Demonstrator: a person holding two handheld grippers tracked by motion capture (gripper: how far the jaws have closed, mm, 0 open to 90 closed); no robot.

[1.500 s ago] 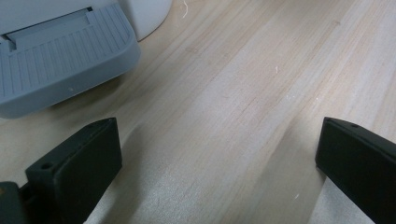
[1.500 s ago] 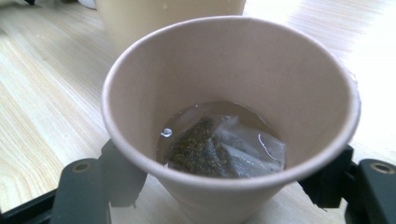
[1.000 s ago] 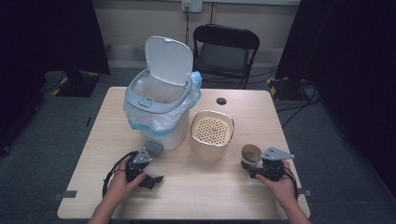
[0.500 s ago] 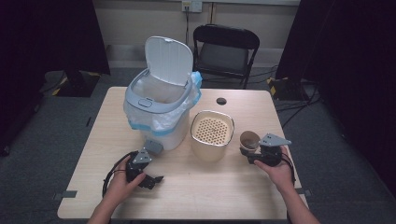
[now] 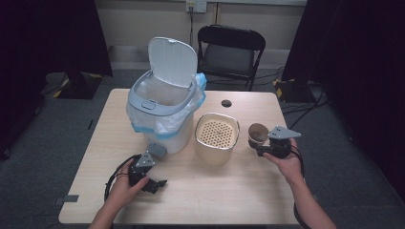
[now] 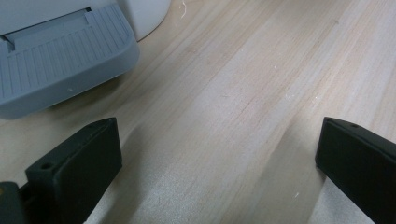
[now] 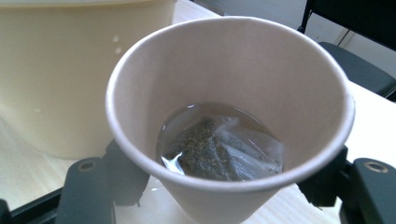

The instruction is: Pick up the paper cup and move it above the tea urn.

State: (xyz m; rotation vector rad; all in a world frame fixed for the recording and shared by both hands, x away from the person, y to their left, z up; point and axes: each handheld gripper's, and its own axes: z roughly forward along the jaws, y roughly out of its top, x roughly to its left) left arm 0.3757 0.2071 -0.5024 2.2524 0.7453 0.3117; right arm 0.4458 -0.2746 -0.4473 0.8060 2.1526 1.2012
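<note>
paper cup (image 7: pixel 229 116) with a wet teabag (image 7: pixel 219 151) sits clamped in my right gripper (image 5: pixel 260 143), at three o'clock from the strainer (image 5: pixel 217 136); my left gripper (image 6: pixel 219 158) rests spread apart on the table (image 6: pixel 243 93).

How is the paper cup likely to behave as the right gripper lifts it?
The cup has thin paper walls, so it would probably dent if squeezed hard. The liquid and tea bag at its bottom add some weight low down, yet could slosh or spill if it tilts. The right gripper has a jaw on each side, so it seems held.
</note>
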